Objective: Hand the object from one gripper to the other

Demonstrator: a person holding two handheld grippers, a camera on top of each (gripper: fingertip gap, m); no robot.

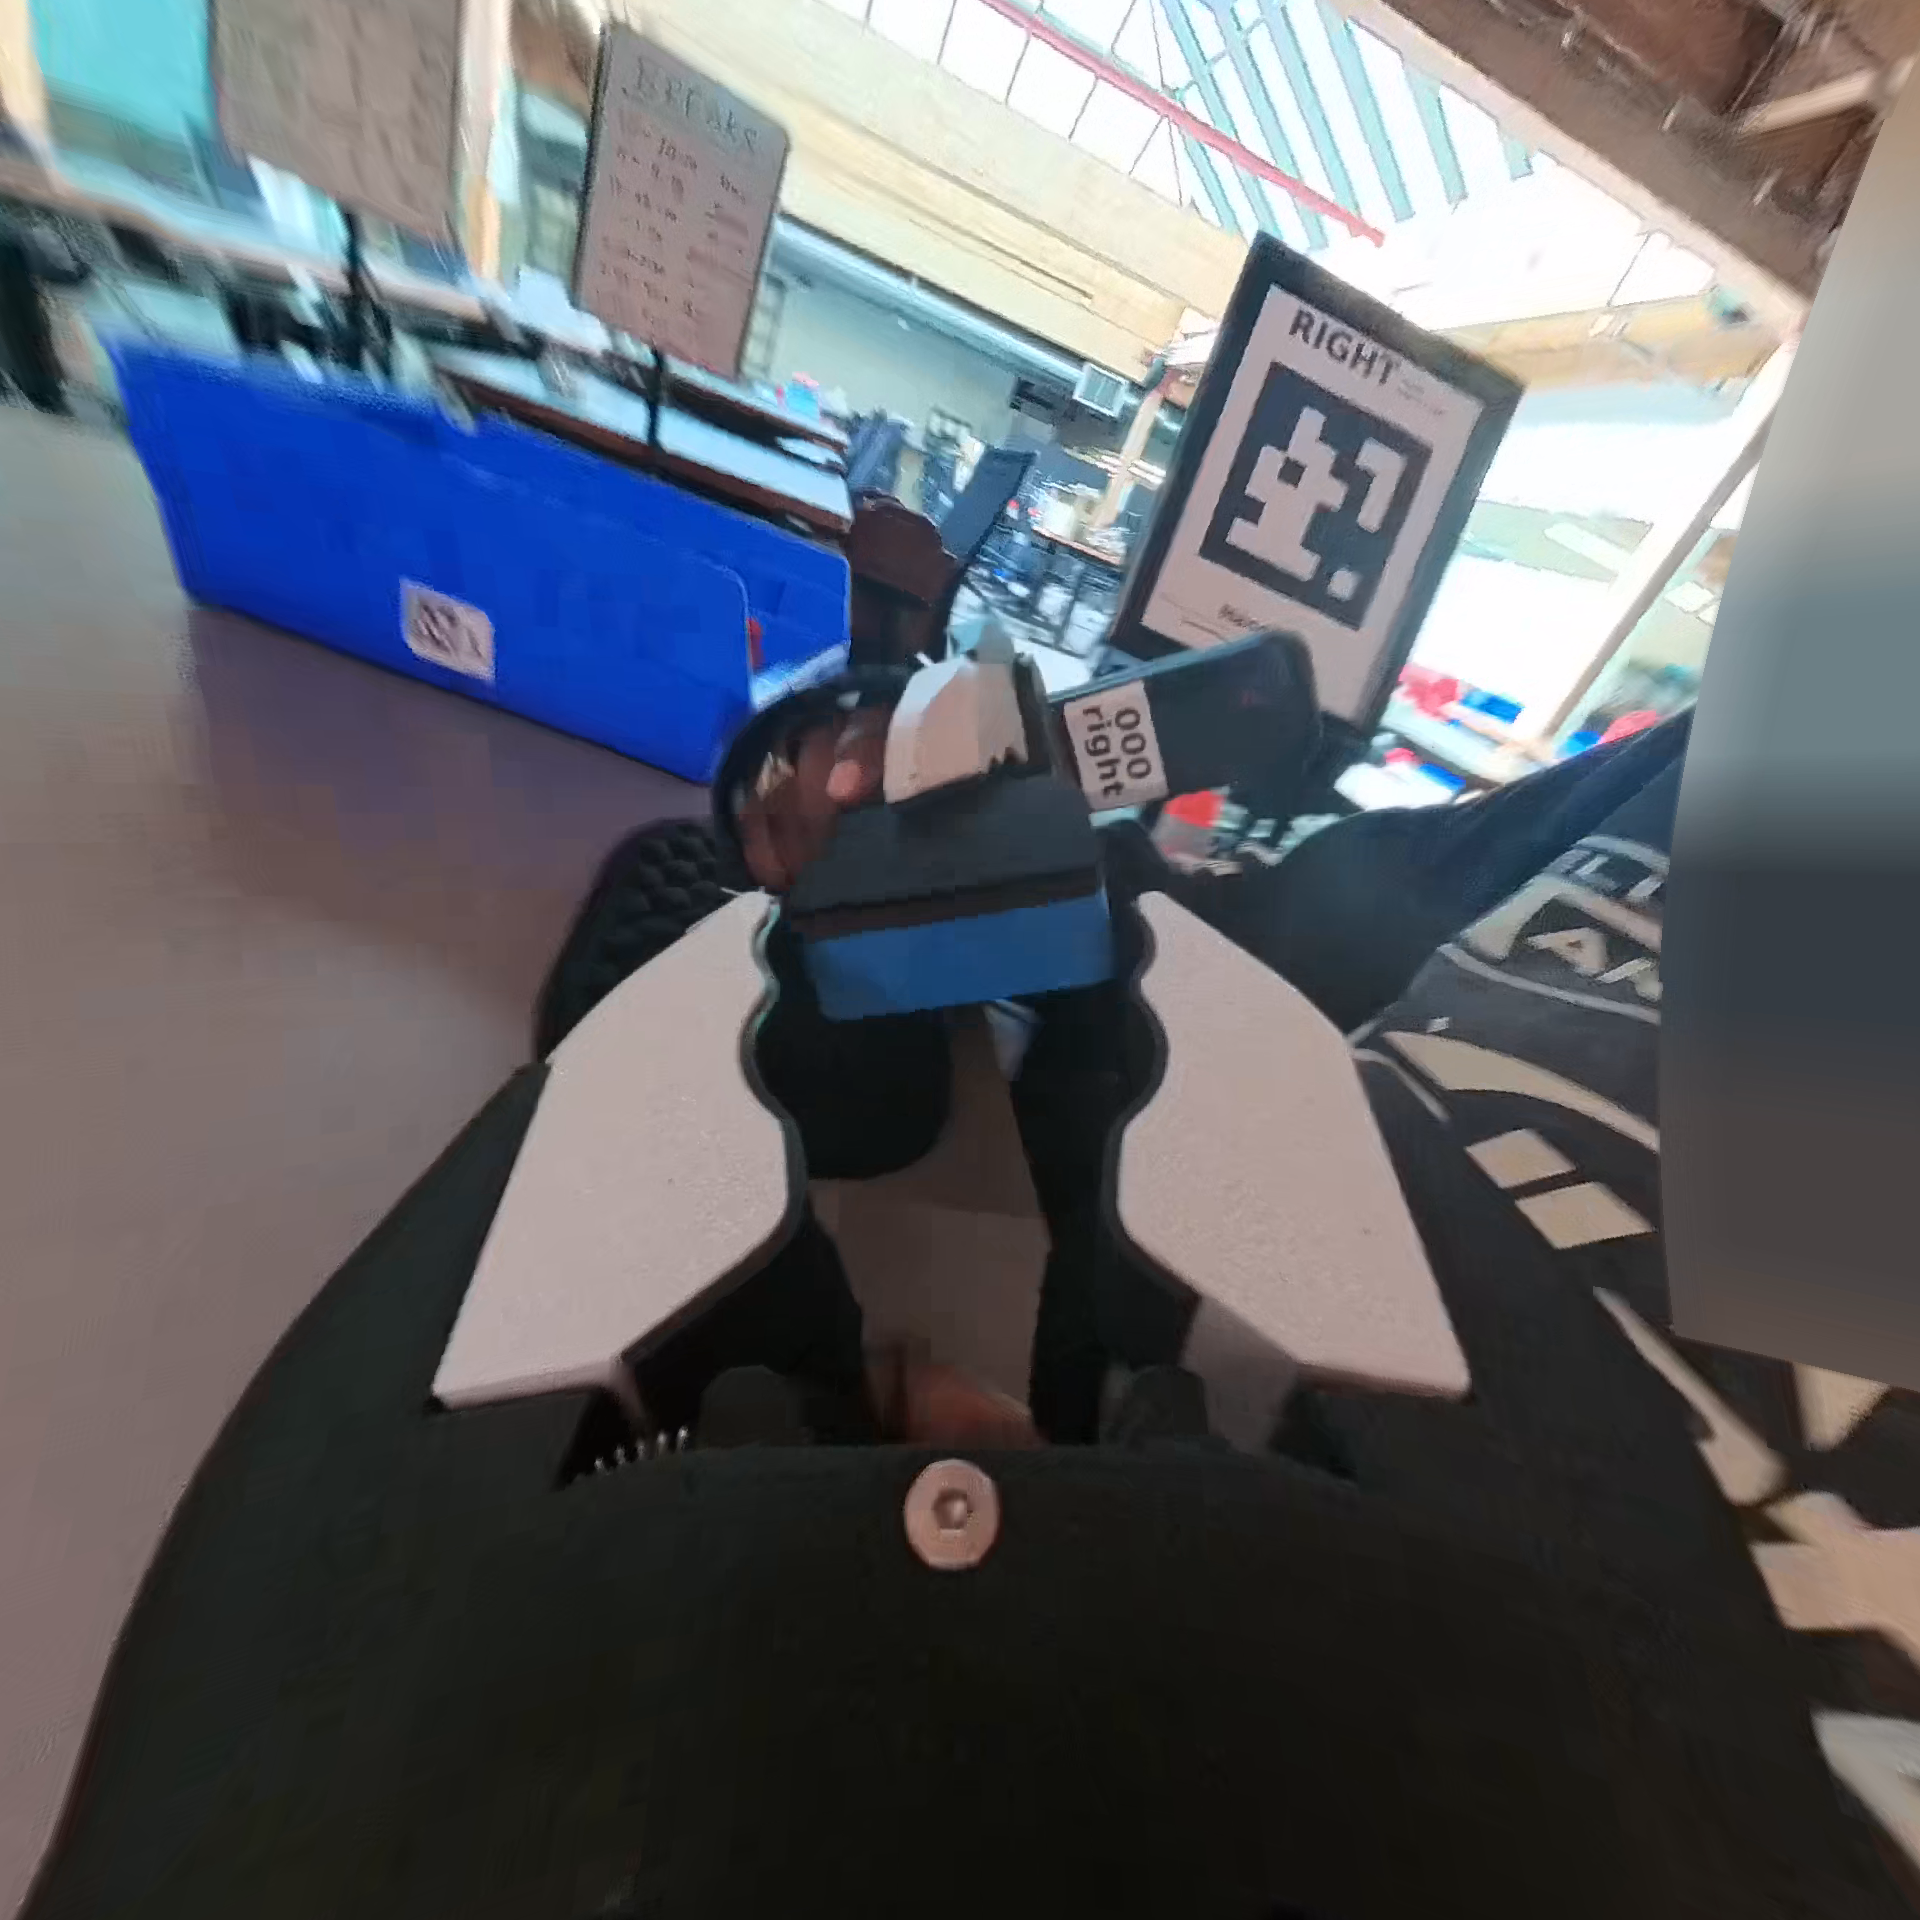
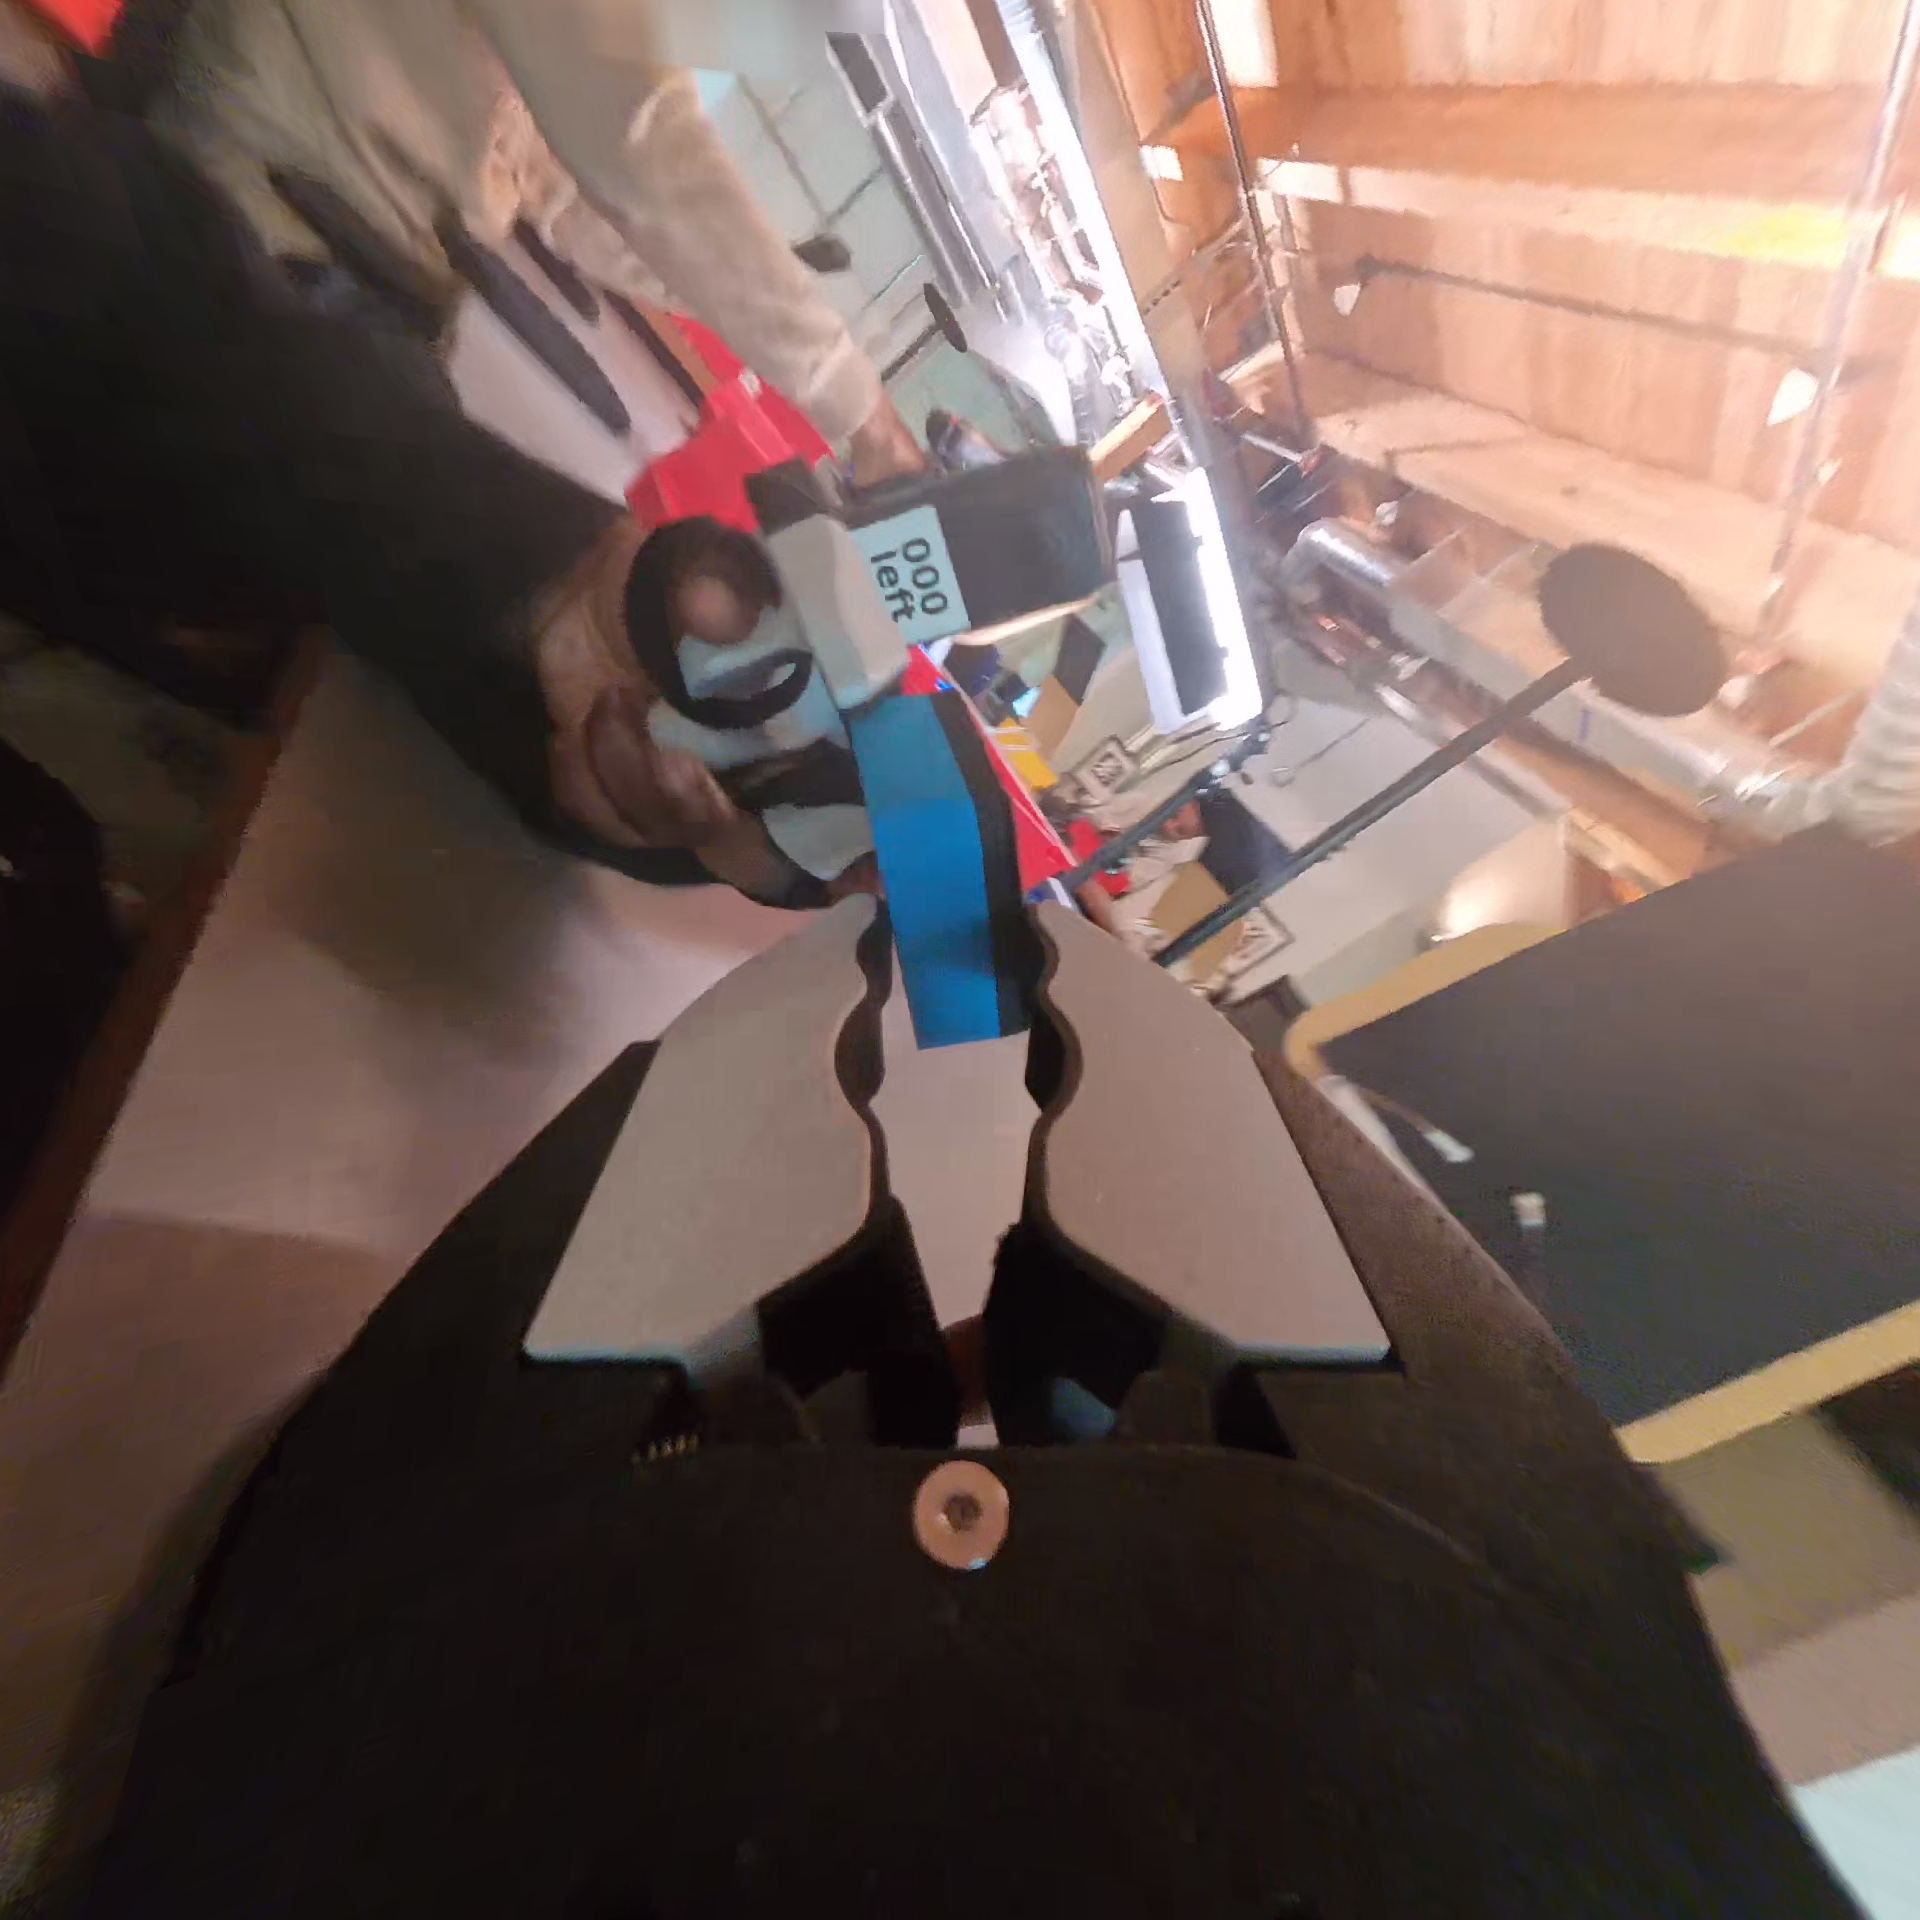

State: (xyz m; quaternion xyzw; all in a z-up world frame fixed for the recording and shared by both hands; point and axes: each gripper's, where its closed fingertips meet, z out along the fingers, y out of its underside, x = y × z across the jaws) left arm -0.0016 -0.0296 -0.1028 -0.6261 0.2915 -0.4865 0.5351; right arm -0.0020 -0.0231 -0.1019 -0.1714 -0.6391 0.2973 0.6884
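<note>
The blue and black block (image 1: 956, 935) is hanging in the air above the desk (image 1: 260, 935). The left tongs (image 1: 951, 940) are bracketing its near end, apparently gripping; the right tongs (image 2: 951, 971) are narrowly holding the far end. Its long axis is running between them.

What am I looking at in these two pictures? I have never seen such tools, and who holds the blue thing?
No robot here: a person holds a tool with two grey fingers in each hand, and each tool carries a camera looking along its fingers. One picture is from the left gripper, the other from the right gripper. Between them is a blue and black block. The right gripper pinches it; the left one's fingers flank it, but whether they press I cannot tell. On the grey table stands a blue bin.
</note>
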